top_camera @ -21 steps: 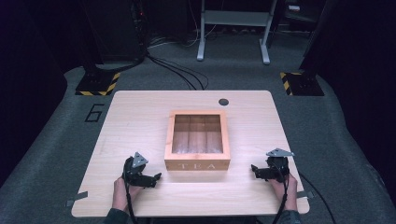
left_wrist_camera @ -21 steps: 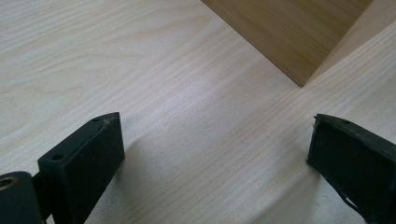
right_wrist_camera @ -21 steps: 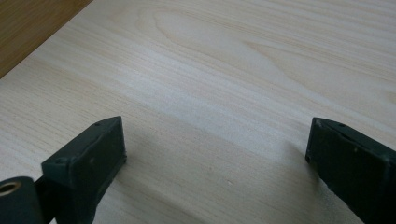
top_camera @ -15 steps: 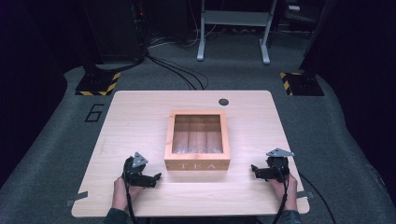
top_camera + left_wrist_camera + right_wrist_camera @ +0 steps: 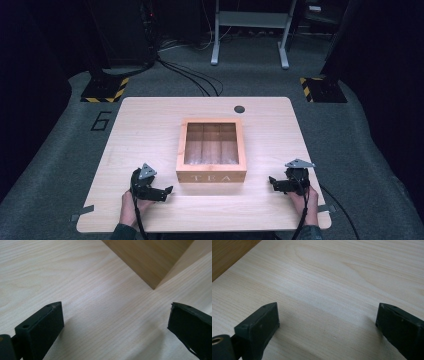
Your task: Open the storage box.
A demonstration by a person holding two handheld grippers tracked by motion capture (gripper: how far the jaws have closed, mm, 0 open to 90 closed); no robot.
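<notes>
A wooden tea box [image 5: 211, 150] with a clear lid and "TEA" on its front stands in the middle of the table. My left gripper [image 5: 167, 191] rests on the table just left of the box's front corner, open, with nothing between its jaws. In the left gripper view that box corner [image 5: 152, 262] lies ahead of the wide gap of the left gripper [image 5: 116, 317]. To the right of the box, my right gripper [image 5: 272, 182] sits on the table, open and empty. The right gripper view has the right gripper [image 5: 328, 317] over bare wood, with the box side [image 5: 229, 255] at top left.
The light wooden table [image 5: 150, 130] has a round dark cable hole [image 5: 239, 109] near its far edge. Black cables trail from both grippers over the near edge. Beyond the table are dark floor, stands with yellow-black bases [image 5: 102, 90] and a metal frame [image 5: 250, 30].
</notes>
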